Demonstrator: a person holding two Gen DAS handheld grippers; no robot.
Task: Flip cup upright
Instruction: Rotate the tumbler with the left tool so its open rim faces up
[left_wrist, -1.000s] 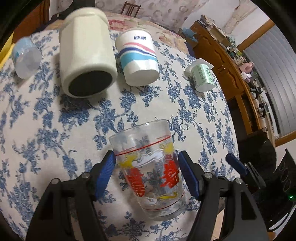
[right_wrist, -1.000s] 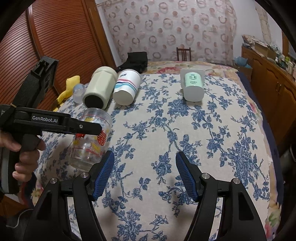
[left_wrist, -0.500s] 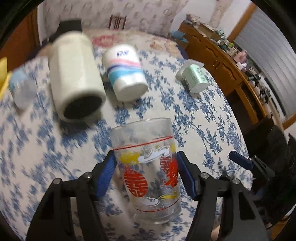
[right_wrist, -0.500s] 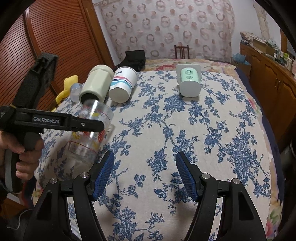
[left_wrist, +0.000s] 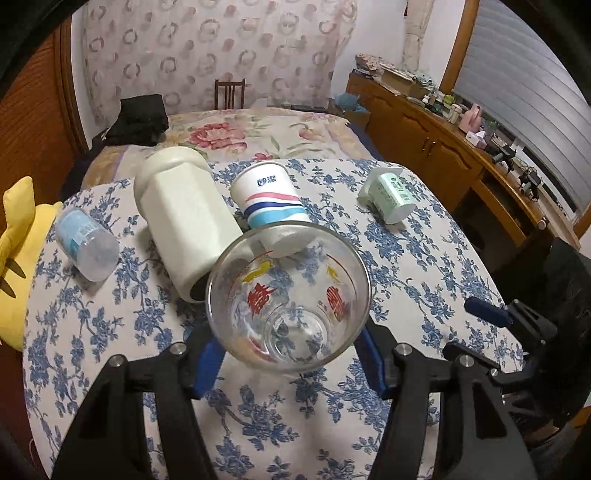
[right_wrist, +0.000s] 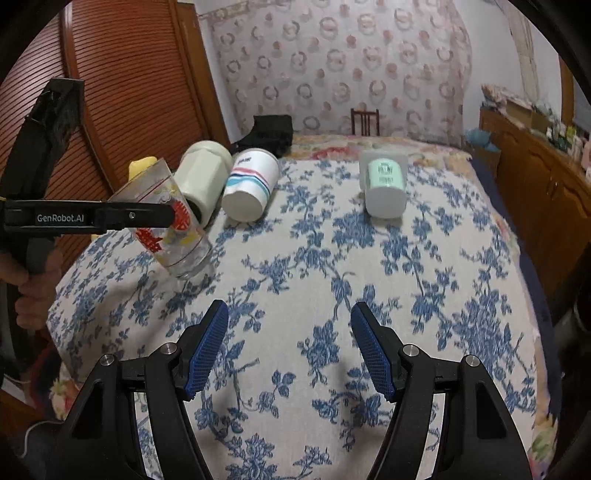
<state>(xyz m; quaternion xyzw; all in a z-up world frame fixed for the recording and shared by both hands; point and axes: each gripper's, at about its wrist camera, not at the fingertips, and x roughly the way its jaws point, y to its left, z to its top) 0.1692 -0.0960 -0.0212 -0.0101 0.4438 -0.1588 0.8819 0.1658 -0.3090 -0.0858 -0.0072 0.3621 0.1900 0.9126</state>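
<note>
Up off the bed (right_wrist: 369, 280) and tipped mouth-up goes the glass cup (left_wrist: 288, 302), pinched by the left tongs (left_wrist: 288, 354) to stand it, while the right tongs (right_wrist: 290, 347) wait spread nearby.

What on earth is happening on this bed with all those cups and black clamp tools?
A person holds a clamp tool in each hand. The left gripper has its jaws closed on a clear drinking glass with red and yellow print, lifted off the blue-flowered bedspread and tilted, mouth up and leaning left. The right gripper hangs open and empty. A cream jar, a striped paper cup and a green-labelled tub lie tipped over behind.
</note>
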